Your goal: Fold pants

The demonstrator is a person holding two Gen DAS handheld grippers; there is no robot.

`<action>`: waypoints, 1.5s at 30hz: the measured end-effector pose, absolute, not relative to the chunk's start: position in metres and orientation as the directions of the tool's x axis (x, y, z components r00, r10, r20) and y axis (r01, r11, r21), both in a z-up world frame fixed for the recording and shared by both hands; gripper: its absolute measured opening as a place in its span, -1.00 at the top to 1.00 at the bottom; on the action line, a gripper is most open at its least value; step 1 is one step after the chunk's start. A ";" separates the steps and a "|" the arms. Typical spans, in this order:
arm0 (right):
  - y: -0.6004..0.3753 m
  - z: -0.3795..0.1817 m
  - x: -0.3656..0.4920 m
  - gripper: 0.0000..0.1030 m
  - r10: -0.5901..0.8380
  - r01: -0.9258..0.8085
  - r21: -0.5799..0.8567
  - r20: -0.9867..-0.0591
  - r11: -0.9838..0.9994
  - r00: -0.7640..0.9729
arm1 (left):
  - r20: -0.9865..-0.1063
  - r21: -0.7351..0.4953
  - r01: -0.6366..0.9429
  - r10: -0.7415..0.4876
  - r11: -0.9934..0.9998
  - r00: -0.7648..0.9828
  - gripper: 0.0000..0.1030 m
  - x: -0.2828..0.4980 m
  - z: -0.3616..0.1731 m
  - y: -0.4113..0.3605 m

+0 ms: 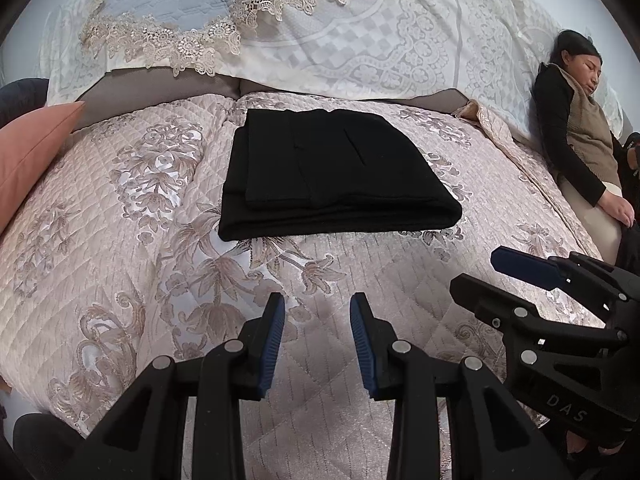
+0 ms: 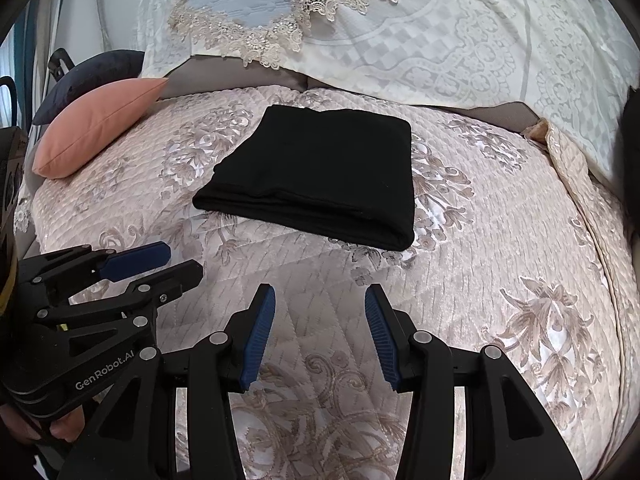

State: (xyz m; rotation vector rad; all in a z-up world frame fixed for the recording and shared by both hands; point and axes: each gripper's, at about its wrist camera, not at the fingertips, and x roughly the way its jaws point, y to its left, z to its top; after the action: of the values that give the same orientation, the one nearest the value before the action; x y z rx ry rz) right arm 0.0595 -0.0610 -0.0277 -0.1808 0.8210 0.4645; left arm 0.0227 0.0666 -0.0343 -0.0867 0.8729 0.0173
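From the left wrist view, the pants [image 1: 336, 176] lie as one compact black rectangle on the quilted cover [image 1: 120, 272] of the sofa, several layers stacked with the fold edge toward the camera and the shorter upper layers stepped back from it; to my eye the folding is done or very nearly so, and at most a last squaring of the stepped edges is left; the left gripper [image 1: 318, 344] hangs over bare quilt well short of the bundle, its blue pads apart with nothing between them, so it stands open and empty; the right gripper [image 1: 500, 276] comes in from the right edge, also clear of the cloth. Counted here: one pair of pants, two grippers, one pink cushion [image 1: 36, 156] at the left edge, one lace-trimmed throw [image 1: 224, 36] on the backrest, one person [image 1: 580, 136] leaning at the far right.

From the right wrist view, the pants [image 2: 316, 172] read as the same single neat bundle, centred on the quilted cover [image 2: 520, 264], touched by neither tool; the right gripper [image 2: 320, 332] has its pads spread over empty quilt, open and holding nothing; the left gripper [image 2: 168, 268] enters at lower left, its fingers parted and empty. Counted here: one bundle, two grippers, one pink cushion [image 2: 100, 124], one dark cushion [image 2: 100, 68] behind it.
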 end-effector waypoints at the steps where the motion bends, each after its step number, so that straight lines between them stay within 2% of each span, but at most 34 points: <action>1: -0.061 -0.028 0.060 0.08 0.328 -0.466 0.021 -0.739 0.885 0.589 | -0.766 -0.069 -0.051 -0.020 0.996 0.642 0.30 0.023 -0.035 0.067; 45: -0.055 -0.027 0.055 0.07 0.334 -0.476 0.019 -0.737 0.879 0.587 | -0.773 -0.068 -0.058 -0.016 0.996 0.634 0.29 0.022 -0.036 0.067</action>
State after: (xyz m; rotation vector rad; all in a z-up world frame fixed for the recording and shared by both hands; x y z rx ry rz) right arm 0.0547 -0.0553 -0.0269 -0.1881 0.8165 0.4747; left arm 0.0221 0.0673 -0.0360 -0.0893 0.8846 0.0237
